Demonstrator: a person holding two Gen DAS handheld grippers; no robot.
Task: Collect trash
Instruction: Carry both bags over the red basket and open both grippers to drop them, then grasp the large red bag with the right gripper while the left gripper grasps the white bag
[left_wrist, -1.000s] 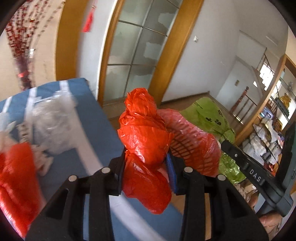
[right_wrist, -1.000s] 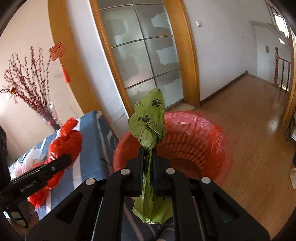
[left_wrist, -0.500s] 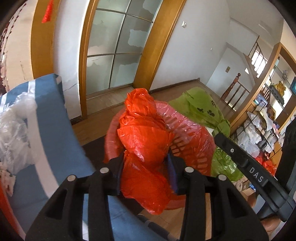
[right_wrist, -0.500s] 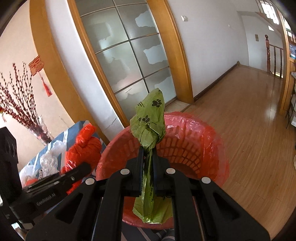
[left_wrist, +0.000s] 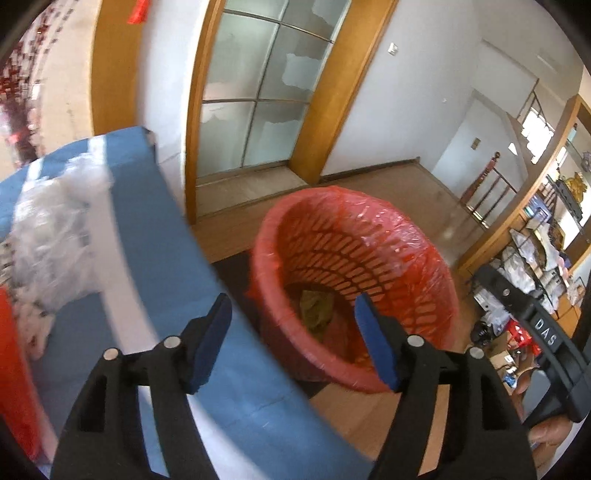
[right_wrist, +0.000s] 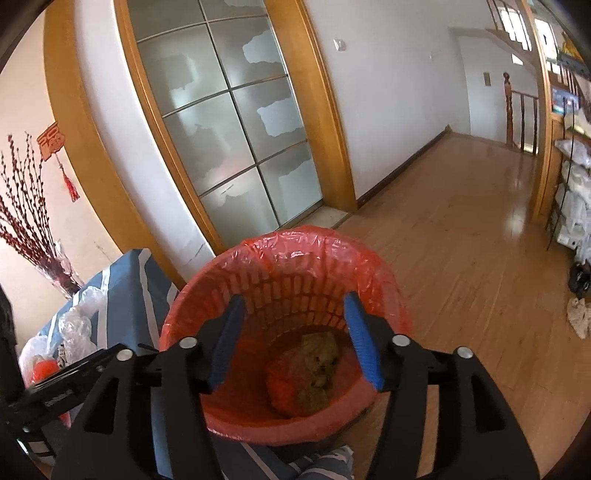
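Note:
A red mesh basket lined with a red plastic bag stands on the wooden floor beside the table. A crumpled green bag and a red bag lie at its bottom. My left gripper hangs over the basket's near left rim, its jaws opening and nothing between them. My right gripper hovers above the basket mouth, its jaws likewise opening and empty. On the blue-and-white tablecloth lie a clear plastic wad and a red bag.
A frosted glass door in a wooden frame stands behind the basket. Wooden floor stretches to the right towards a stair rail and stocked shelves. A vase of red branches sits at the table's far end. A rag lies on the floor.
Both grippers have opened. The red bag left the left jaws and the green bag left the right jaws; both now lie in the basket. Both hands have moved over the basket.

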